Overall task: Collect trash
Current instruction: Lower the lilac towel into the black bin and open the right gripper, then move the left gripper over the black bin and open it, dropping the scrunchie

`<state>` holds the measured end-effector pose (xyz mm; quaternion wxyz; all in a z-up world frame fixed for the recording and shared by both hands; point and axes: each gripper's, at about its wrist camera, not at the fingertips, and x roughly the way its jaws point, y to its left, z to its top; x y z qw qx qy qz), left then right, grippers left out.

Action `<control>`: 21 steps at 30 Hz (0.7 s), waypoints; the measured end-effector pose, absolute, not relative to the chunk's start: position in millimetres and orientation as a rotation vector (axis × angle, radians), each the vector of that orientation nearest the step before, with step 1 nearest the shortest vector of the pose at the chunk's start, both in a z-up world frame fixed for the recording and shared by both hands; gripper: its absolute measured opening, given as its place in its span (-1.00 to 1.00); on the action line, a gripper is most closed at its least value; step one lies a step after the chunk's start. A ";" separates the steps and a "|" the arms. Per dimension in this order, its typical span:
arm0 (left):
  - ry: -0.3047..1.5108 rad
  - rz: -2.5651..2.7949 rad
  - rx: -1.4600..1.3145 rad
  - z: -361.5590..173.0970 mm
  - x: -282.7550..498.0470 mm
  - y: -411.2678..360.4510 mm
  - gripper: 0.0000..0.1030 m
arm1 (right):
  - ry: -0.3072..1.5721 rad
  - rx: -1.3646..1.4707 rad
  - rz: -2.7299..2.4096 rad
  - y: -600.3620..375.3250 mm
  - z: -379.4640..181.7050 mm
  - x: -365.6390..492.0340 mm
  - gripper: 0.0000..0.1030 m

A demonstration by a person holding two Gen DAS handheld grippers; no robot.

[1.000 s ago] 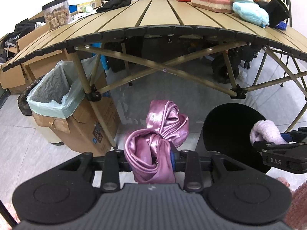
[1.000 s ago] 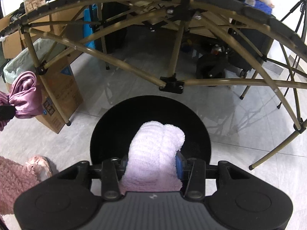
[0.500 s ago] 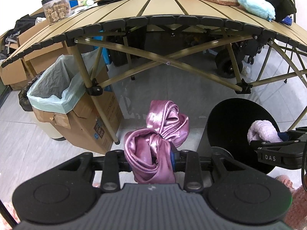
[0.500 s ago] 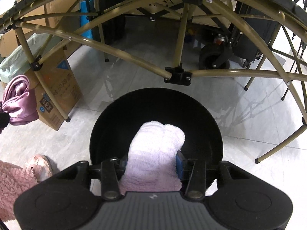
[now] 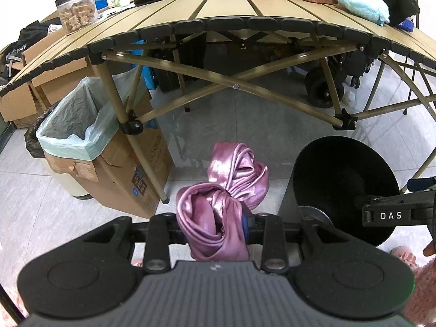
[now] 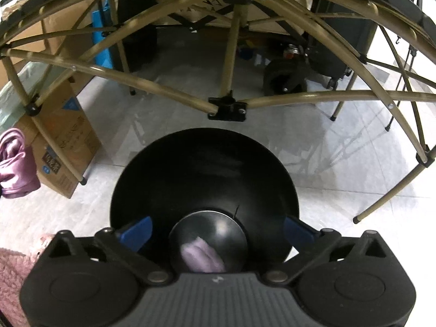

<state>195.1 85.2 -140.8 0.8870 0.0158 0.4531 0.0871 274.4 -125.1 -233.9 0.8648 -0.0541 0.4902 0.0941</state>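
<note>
Right wrist: right gripper [image 6: 215,231] jaws opening, nothing betw them; lilac fluffy cloth [image 6: 203,256] dropped from grip into black bin [image 6: 204,163], 6 o'clock.
Left gripper [image 5: 215,220]: clamped as before on pink satin cloth [image 5: 215,218].
Room: grey tile floor [image 5: 41,204]; folding table [image 5: 218,5] at 12; lined cardboard box [image 5: 114,169] at 9.

left wrist: floorward, under table [image 5: 245,2] | right wrist: above bin [image 6: 204,169] | shared: bin

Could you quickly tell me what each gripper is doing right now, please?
Left gripper: closed on the pink satin cloth.
Right gripper: jaws opening, nothing between them; the lilac fuzzy cloth is inside the black bin.
</note>
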 end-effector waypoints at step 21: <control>0.965 0.148 0.061 -147.5 202.9 72.2 -0.36 | 1.019 -0.111 0.153 -145.9 -232.2 275.0 1.00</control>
